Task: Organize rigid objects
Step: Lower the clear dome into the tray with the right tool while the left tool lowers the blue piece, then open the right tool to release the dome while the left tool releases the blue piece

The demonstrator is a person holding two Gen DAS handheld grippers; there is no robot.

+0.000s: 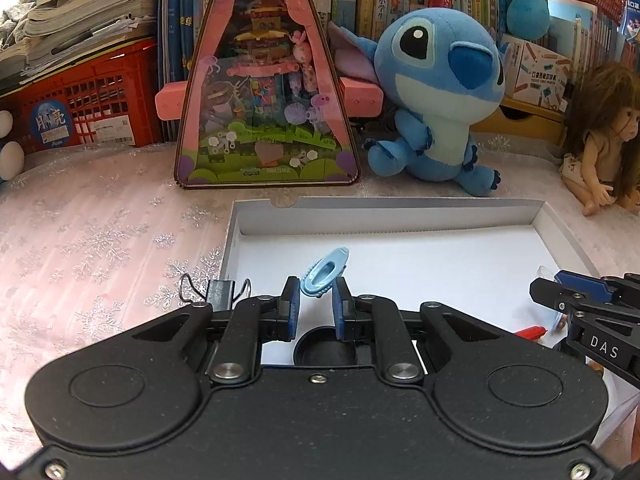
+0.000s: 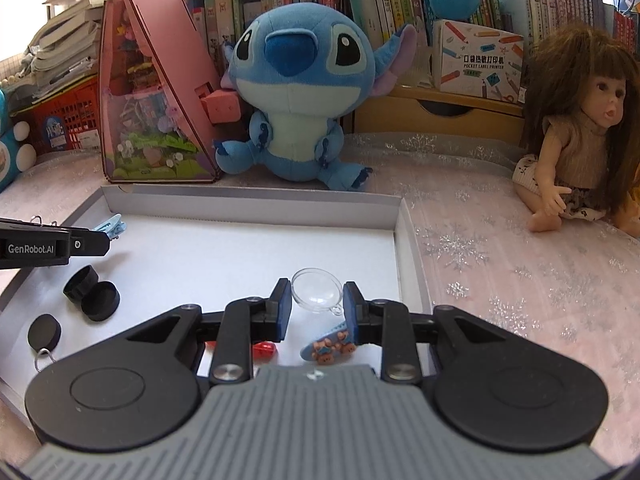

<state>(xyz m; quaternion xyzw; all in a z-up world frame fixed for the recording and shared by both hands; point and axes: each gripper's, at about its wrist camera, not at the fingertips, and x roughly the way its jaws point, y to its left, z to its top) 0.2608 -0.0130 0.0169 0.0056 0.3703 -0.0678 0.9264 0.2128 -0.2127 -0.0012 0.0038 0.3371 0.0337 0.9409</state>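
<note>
Blue plastic, a small hair clip, is pinched between the pads of the left gripper, whose jaws are pressed against it over the white tray. In the right wrist view the same clip is seen at 10 o'clock, above the tray's far-left corner. A clear plastic dome with a small loop is gripped between the narrowed jaws of the right gripper, over the right part of the tray. On the tray floor two black cylindrical caps are lying at 9 o'clock in that view, touching each other, with a black disc on a key ring nearer the camera. A red piece and a blue skateboard charm with bears are partly hidden under the right gripper. A black binder clip is lying on the snowflake tablecloth, just beside the tray's left wall. A blue plush toy, a pink triangular display case and a doll are placed behind the tray.
</note>
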